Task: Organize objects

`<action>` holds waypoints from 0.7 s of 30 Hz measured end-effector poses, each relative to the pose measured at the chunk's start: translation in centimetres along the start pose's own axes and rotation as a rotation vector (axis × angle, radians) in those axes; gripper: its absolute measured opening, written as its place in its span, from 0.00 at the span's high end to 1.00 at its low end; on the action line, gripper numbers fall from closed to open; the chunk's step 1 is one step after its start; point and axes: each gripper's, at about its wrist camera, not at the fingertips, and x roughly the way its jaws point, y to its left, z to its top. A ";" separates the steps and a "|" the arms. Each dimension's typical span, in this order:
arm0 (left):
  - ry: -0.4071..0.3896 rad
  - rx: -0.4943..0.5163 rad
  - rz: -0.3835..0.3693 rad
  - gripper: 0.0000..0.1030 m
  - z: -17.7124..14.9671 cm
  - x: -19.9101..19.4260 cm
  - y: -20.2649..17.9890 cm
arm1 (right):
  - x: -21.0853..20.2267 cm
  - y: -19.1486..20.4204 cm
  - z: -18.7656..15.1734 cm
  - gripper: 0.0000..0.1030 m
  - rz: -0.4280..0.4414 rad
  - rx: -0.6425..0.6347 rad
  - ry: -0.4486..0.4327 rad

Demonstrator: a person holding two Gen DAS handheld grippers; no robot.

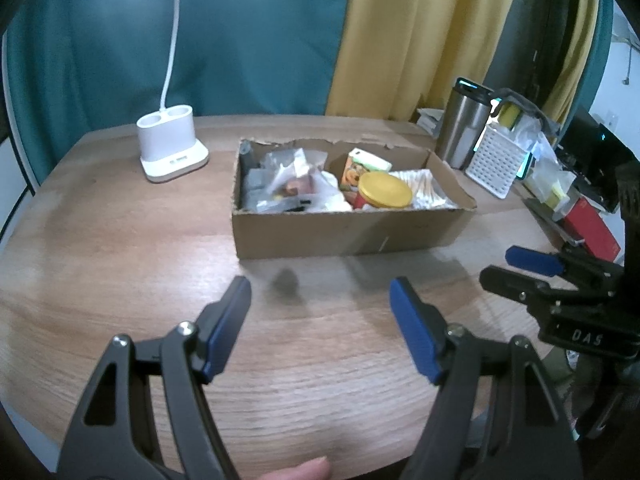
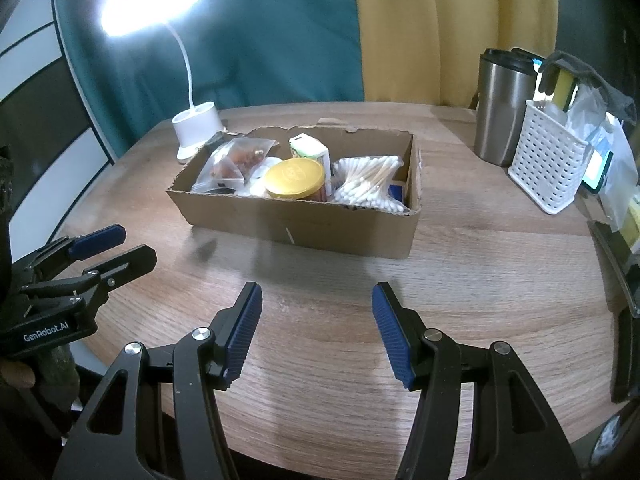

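A shallow cardboard box (image 1: 344, 232) (image 2: 304, 228) sits mid-table. It holds a jar with a yellow lid (image 1: 385, 190) (image 2: 295, 179), a small juice carton (image 1: 362, 168) (image 2: 310, 152), a bag of cotton swabs (image 1: 424, 190) (image 2: 370, 184) and clear snack bags (image 1: 288, 178) (image 2: 236, 158). My left gripper (image 1: 320, 292) is open and empty, above the table in front of the box. My right gripper (image 2: 317, 300) is open and empty too, also short of the box. Each gripper shows at the side of the other's view, the right (image 1: 520, 266) and the left (image 2: 114, 246).
A white desk lamp (image 1: 172, 148) (image 2: 198, 132) stands left of the box. A steel tumbler (image 1: 464, 124) (image 2: 502, 108) and a white perforated basket (image 1: 500, 156) (image 2: 550, 160) with bags stand at the right, with more clutter and a red box (image 1: 592, 232) near the table's right edge.
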 end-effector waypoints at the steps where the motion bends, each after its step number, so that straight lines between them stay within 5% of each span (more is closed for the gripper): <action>1: 0.000 0.000 0.000 0.29 0.0 0.0 0.0 | 0.0 0.0 0.0 0.41 0.000 0.000 0.000; 21: 0.003 0.019 -0.005 0.29 0.3 0.2 -0.6 | -0.1 -0.1 0.2 0.41 0.001 -0.004 0.000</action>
